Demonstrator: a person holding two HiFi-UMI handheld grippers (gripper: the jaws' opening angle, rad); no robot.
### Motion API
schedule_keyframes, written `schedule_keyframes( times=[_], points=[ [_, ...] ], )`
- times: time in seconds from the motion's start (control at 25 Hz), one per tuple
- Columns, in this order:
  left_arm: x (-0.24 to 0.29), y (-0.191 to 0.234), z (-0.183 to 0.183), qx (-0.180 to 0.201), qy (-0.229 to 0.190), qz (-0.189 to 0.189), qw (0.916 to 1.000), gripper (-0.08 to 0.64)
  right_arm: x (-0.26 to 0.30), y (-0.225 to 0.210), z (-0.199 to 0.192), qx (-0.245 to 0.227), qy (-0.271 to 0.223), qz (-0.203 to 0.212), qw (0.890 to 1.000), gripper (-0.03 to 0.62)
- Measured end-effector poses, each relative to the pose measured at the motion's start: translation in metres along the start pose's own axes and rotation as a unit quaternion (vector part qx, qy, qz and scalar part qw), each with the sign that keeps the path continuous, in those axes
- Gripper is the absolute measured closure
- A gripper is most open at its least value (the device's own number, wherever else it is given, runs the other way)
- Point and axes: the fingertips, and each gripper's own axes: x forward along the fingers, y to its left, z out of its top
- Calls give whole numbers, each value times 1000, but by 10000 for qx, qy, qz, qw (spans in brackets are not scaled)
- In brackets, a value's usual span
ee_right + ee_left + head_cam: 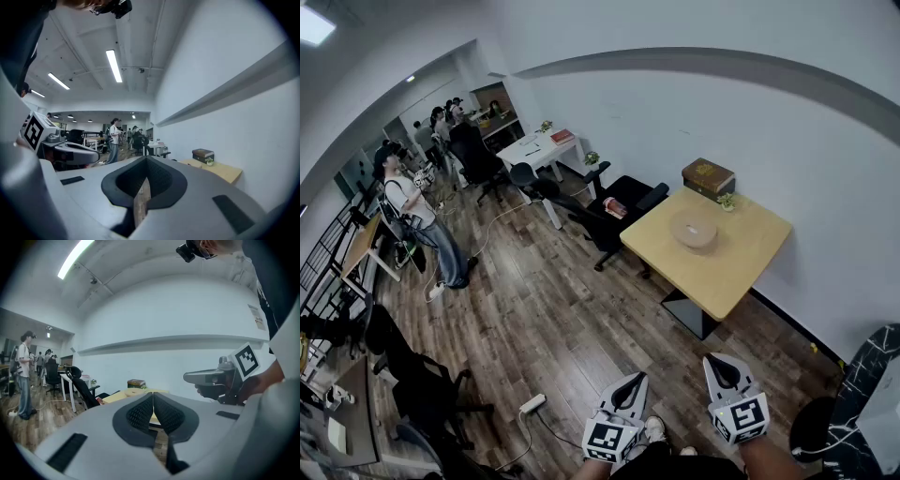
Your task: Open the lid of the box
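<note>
Left gripper (pixel 630 384): held low at the near edge of the head view, jaws pressed together, nothing caught between them.
Right gripper (pixel 722 364): held just beside the left one, jaws likewise clenched and empty.
Floor (pixel 562 309): a broad stretch of bare wood planks is left open between the grippers and the tabletop.
Power strip (pixel 532 404): laid on the floor with its cable, near the left gripper.
Tabletop (pixel 741 272): set against the white wall, one corner turned toward the grippers, well apart from them.
Box (pixel 708 176): placed at the tabletop's far corner by the wall, lid down.
Small plant (pixel 727 201): stood just beside the box.
Round dish (pixel 694 229): set near the tabletop's middle, clear of every edge.
Office chair (pixel 609 211): parked at the tabletop's left edge.
</note>
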Motion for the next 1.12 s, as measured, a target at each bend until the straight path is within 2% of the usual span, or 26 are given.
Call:
schedule_keyframes(
  times=[0.2, 0.48, 0.8, 0.92, 1.12],
  points=[
    [4, -10, 17, 99, -118, -71, 9999, 538, -8, -6, 8, -59, -120, -32, 9999, 574],
    [4, -21, 8, -4, -3, -175, 9998, 538, -6, -10, 12, -231, -170, -81, 9996, 574],
    [15, 0, 13, -66, -50, -85, 9999, 538, 19, -8, 10, -68, -240, 103, 9996, 570],
    [21, 11, 12, -126, -23, -55, 9999, 538, 33, -6, 11, -79, -202, 158, 9996, 442],
    [30, 32, 10, -162, 9, -51, 9999, 538, 53, -12, 17, -191, -180, 77, 9996, 332]
  ],
)
